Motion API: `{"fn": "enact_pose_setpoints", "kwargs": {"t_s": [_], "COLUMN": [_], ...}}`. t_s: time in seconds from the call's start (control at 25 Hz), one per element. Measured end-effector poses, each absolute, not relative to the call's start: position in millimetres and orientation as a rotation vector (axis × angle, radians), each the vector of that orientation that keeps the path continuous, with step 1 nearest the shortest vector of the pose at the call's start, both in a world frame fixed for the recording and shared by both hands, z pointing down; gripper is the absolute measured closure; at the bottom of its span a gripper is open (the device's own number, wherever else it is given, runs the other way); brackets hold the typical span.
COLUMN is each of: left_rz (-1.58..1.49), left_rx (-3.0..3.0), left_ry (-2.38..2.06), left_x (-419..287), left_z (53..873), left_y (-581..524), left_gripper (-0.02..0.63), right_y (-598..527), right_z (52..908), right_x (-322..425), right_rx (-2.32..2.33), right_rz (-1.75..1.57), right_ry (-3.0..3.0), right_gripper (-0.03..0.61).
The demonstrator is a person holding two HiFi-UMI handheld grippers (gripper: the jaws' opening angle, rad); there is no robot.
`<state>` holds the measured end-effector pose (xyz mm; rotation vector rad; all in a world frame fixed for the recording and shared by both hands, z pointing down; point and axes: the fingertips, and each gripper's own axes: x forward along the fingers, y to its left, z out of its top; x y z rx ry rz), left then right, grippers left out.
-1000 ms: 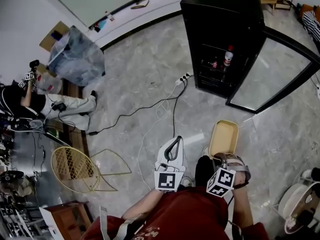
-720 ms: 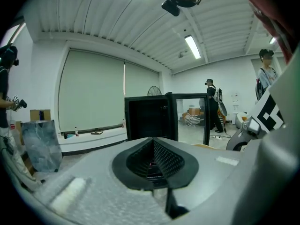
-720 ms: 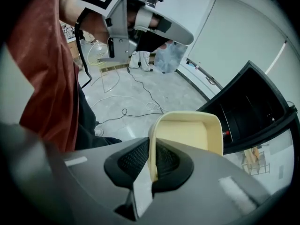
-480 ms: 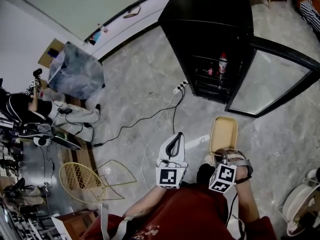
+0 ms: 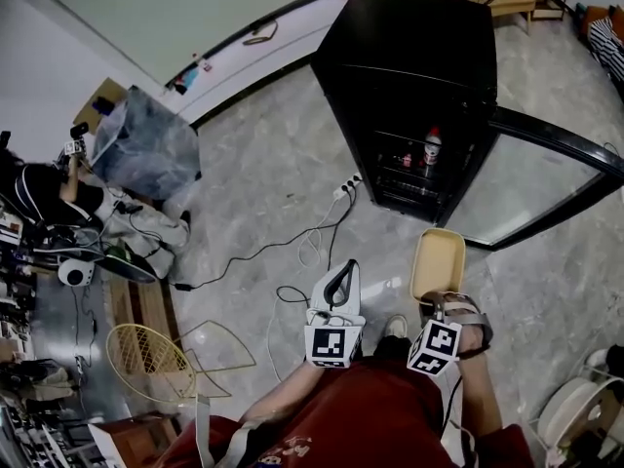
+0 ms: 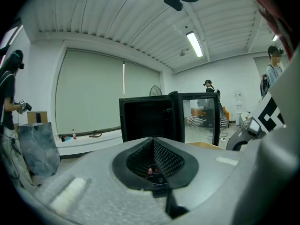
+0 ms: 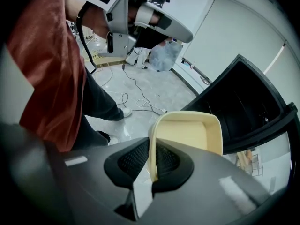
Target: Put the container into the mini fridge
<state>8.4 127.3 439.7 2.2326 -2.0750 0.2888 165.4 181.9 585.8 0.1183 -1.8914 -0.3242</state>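
Black metal makes the mini fridge [image 5: 414, 66], the largest thing we see. It stands ahead of both pairs of jaws and well apart from them. Its glass door [image 5: 536, 188] hangs open beyond the right jaws. Next in size is the pale yellow container [image 5: 437, 261]. It is outside the fridge and sticks forward from the right gripper [image 5: 436, 300], hollow side up. The jaws of this gripper are clamped on the near wall of the container. We see the left gripper [image 5: 340, 273] just beside the right one, its jaws pressed together with nothing between them. The smallest thing is a bottle [image 5: 430, 150], which stands on a shelf inside the fridge, far ahead of the jaws.
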Motion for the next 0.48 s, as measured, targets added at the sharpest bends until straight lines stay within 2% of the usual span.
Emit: {"fn": "enact_pose_setpoints", "kwargs": {"t_s": [0.48], "left_rz": [0.222], "left_rx": [2.34], "left_ry": [-1.993], "left_x": [-37.6], "left_z": [450.2], "left_y": [48.2], "left_gripper": [0.609], "right_y": [119.7], "right_z": [592.7], "right_x": [112.8], "right_rx": [0.168], "right_rz": [-0.275], "right_ry": [-1.832], "right_gripper": [0.552]}}
